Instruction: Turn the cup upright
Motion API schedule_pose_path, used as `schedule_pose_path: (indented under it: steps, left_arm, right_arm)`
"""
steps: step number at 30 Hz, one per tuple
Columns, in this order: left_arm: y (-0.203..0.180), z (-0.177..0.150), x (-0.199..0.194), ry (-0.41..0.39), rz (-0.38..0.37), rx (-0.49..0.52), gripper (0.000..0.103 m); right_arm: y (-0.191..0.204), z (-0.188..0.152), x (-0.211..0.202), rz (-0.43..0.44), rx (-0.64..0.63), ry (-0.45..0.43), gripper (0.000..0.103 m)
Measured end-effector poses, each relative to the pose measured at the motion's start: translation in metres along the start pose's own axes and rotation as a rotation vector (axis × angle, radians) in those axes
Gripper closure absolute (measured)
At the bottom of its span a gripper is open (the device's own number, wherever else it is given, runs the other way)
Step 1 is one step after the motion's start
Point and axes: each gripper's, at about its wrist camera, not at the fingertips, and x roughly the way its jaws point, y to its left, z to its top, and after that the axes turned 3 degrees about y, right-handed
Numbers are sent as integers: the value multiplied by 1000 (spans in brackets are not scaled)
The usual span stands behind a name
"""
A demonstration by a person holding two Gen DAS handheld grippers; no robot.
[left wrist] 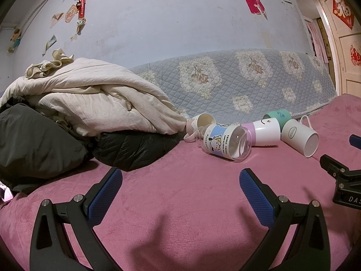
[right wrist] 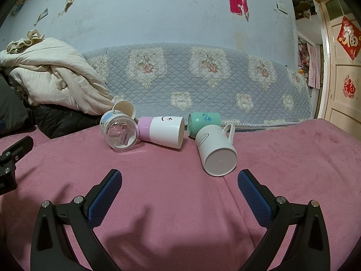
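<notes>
Several cups lie on their sides on the pink blanket (right wrist: 180,203). A white mug (right wrist: 215,150) with a handle lies nearest, its base toward me; it also shows in the left wrist view (left wrist: 299,136). A pink-and-white cup (right wrist: 161,131) (left wrist: 262,132), a clear cup with a cartoon dog label (left wrist: 222,141) (right wrist: 118,129), a green cup (right wrist: 203,120) (left wrist: 278,116) and a cream cup (left wrist: 203,122) (right wrist: 124,108) lie behind. My right gripper (right wrist: 179,181) is open and empty, just short of the white mug. My left gripper (left wrist: 180,180) is open and empty, short of the clear cup.
A pile of cream bedding (left wrist: 90,94) and dark jackets (left wrist: 45,140) lies at the left. A quilted blue cover (right wrist: 203,79) runs along the wall behind the cups. The right gripper's body (left wrist: 345,178) shows at the right edge of the left view.
</notes>
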Motion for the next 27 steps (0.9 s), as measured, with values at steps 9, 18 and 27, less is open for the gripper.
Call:
schedule_pose_path:
  steps: [9, 18, 27]
  left_arm:
    - [-2, 0, 14, 85, 25, 28, 0]
    - [15, 6, 72, 466, -24, -87, 0]
    - [15, 28, 83, 630, 8, 16, 0]
  right_arm:
    - [2, 2, 4, 29, -11, 48, 0]
    - [4, 10, 32, 110, -10, 192, 0]
    - [-2, 44, 54, 156, 41, 325, 0]
